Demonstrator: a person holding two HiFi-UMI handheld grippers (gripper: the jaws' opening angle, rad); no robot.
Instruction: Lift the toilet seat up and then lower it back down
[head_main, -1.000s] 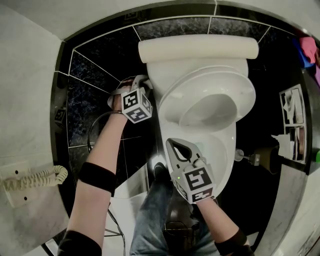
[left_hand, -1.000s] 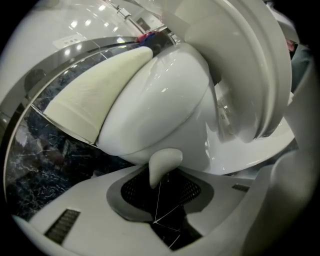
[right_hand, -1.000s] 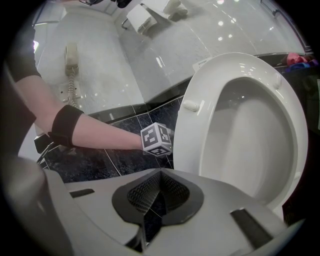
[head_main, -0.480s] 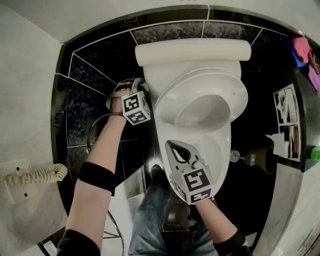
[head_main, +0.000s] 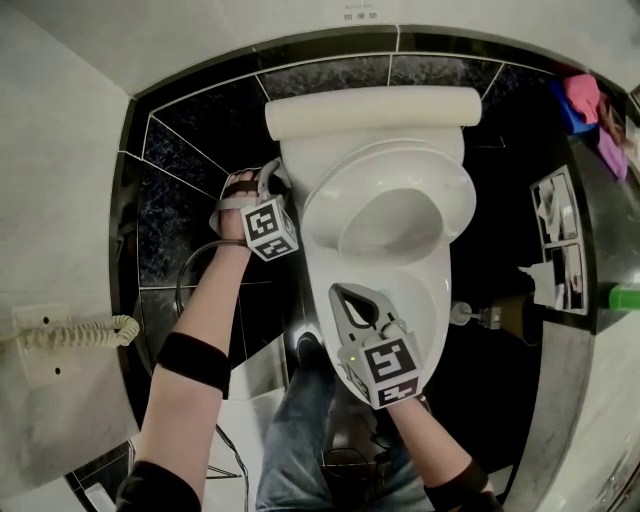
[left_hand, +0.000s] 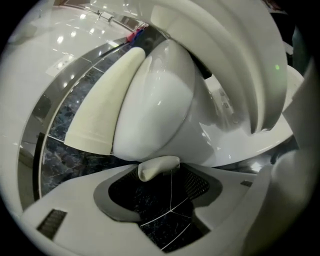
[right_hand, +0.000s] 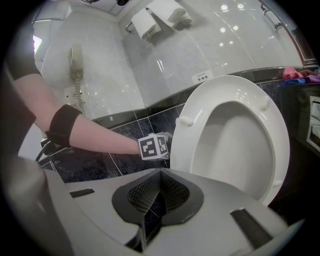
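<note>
Left gripper view showed my left tongs (left_hand: 170, 195) had just opened, with nothing clamped and a pale knob (left_hand: 159, 167) at their tips. My right tongs (right_hand: 160, 175) were together and empty. The seat (right_hand: 235, 90) stood raised, leaning back. I judged I should re-grip its rim and ease it down slowly. A wall label (right_hand: 202, 77) was too small to read.
</note>
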